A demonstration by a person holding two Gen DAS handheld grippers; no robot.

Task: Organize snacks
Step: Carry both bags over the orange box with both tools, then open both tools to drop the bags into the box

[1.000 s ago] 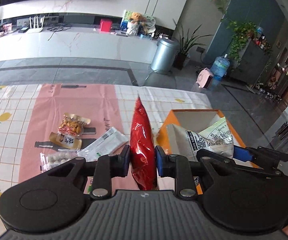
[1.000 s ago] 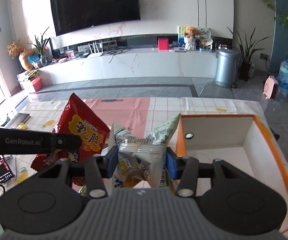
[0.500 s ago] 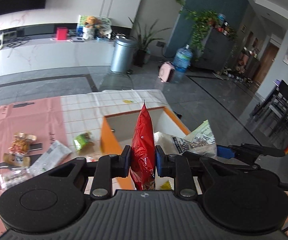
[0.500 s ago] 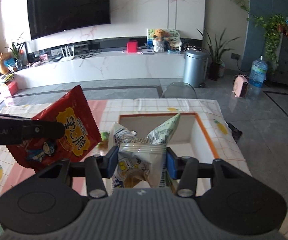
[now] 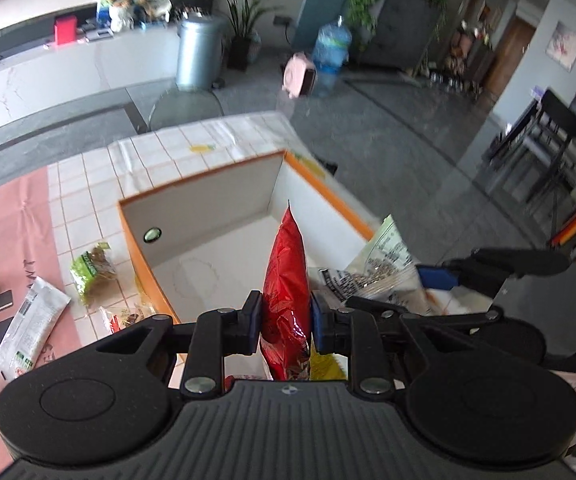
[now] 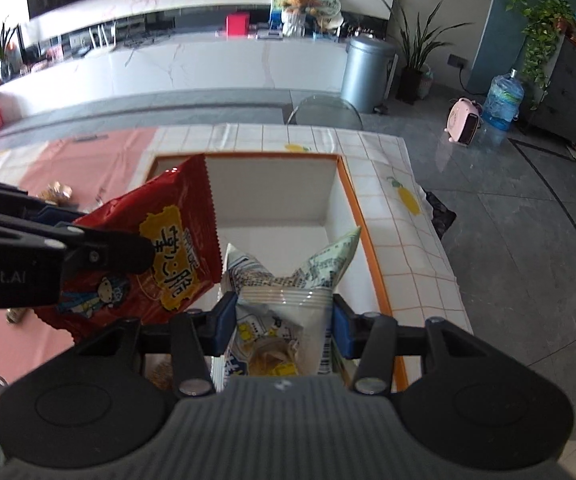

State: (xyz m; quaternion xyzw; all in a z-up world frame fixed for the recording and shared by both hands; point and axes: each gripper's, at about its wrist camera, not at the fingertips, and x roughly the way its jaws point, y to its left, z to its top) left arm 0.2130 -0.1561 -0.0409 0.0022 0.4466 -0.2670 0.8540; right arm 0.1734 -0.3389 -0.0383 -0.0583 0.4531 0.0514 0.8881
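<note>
Over the open orange-rimmed white box (image 6: 349, 200) at the table's far right corner, I hold both loads: my left gripper (image 5: 286, 322) clamps the red crinkly snack bag (image 5: 288, 280) upright on edge, my right gripper (image 6: 282, 324) pinches the pale printed chip bag (image 6: 288, 284). Box floor lies straight below both, so lowering comes next.
</note>
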